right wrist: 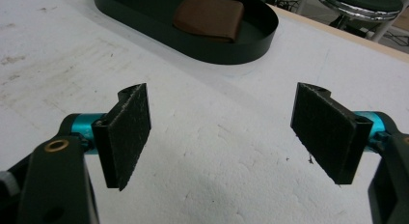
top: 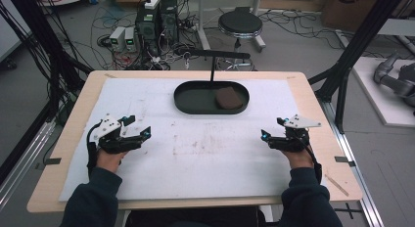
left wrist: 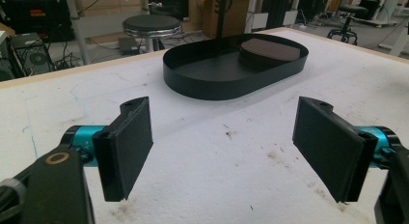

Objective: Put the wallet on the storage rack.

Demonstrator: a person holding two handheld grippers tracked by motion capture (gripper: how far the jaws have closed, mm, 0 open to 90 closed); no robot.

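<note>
White padding, scuffed with brownish marks, covers most of the wooden tabletop (top: 313, 97) as seen from the high view. At the far middle sits a black oval tray (top: 188, 97), and a brown pad (top: 229, 98) lies inside its right half. A thin black stand (top: 213, 65) rises just behind the tray. The person's left hand (top: 108, 159) holds the left tongs (top: 139, 128) near the left edge of the padding, pointing inward, jaws spread with nothing between them. The right hand (top: 298, 157) holds the right tongs (top: 272, 129) near the right edge, also pointing inward and spread. Both sit well apart from the tray. Dark sleeves come in from the bottom. Beyond the tabletop stand a round black stool (top: 240, 24) and computer boxes (top: 157, 19) among cables on the floor.

From the left gripper view, the left tongs (left wrist: 223, 151) are wide open over bare stained padding, gripping nothing. The tray (left wrist: 212, 84) lies ahead, the brown pad (left wrist: 270, 50) in its right end, the stool (left wrist: 152, 26) behind it.

From the right gripper view, the right tongs (right wrist: 221, 137) are likewise spread and empty above the padding. The tray (right wrist: 231, 52) sits ahead toward the upper left, the brown pad (right wrist: 210, 16) resting inside it, and the stool (right wrist: 369, 2) shows at the upper right.
</note>
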